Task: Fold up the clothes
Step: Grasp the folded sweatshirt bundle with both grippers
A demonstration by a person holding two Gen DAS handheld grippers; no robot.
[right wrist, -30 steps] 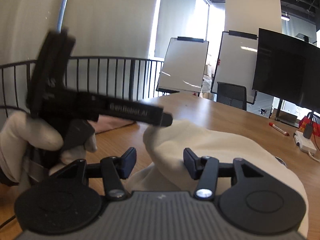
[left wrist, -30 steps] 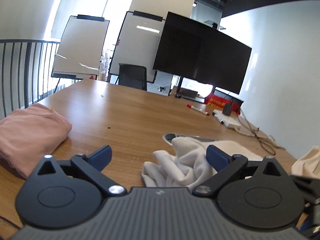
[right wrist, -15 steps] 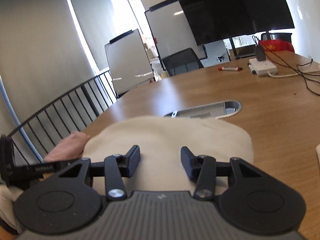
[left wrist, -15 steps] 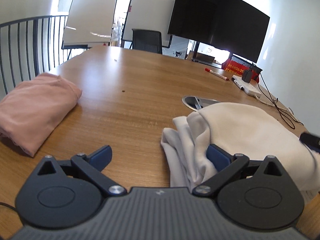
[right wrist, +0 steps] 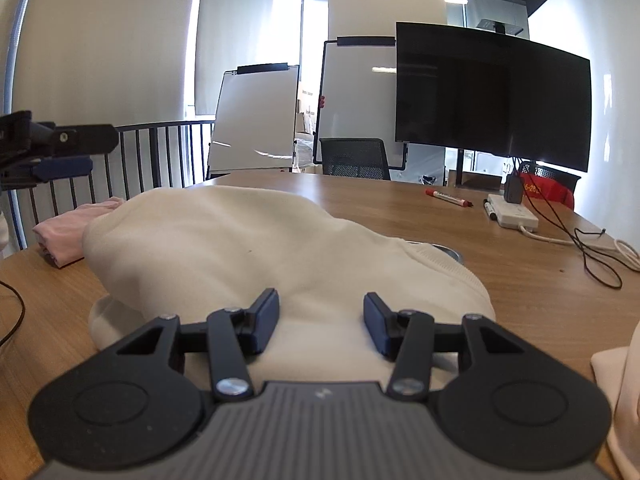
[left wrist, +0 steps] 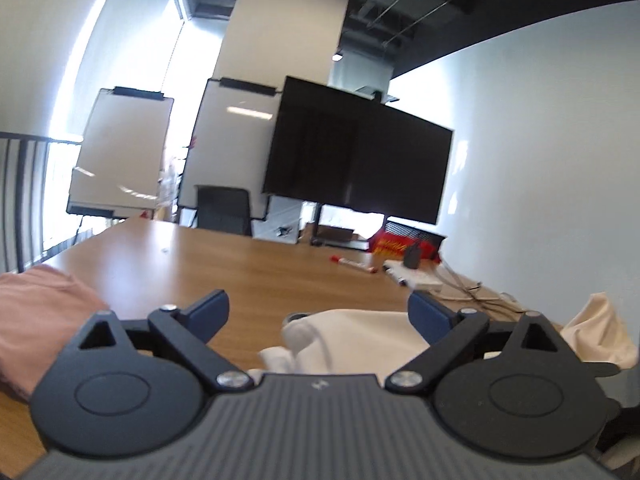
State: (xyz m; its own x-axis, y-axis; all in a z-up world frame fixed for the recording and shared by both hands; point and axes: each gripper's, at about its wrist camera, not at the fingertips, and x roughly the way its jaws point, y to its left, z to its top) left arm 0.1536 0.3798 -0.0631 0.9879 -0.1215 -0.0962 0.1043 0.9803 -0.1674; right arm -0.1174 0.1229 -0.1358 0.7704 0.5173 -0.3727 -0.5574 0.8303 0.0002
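Lying in a mound on the wooden surface (right wrist: 520, 280), the cream garment (right wrist: 248, 248) sits directly ahead of the right gripper (right wrist: 321, 322), which is the nearer one, its jaws partly spread over the near hem and holding nothing. The left gripper (left wrist: 319, 310), wide open and empty, is raised above the garment's rumpled left end, so the long axis runs across between them. Beyond the garment's left end lies a folded pink garment (right wrist: 76, 224); bare wood opens beyond toward a red marker (right wrist: 448, 198).
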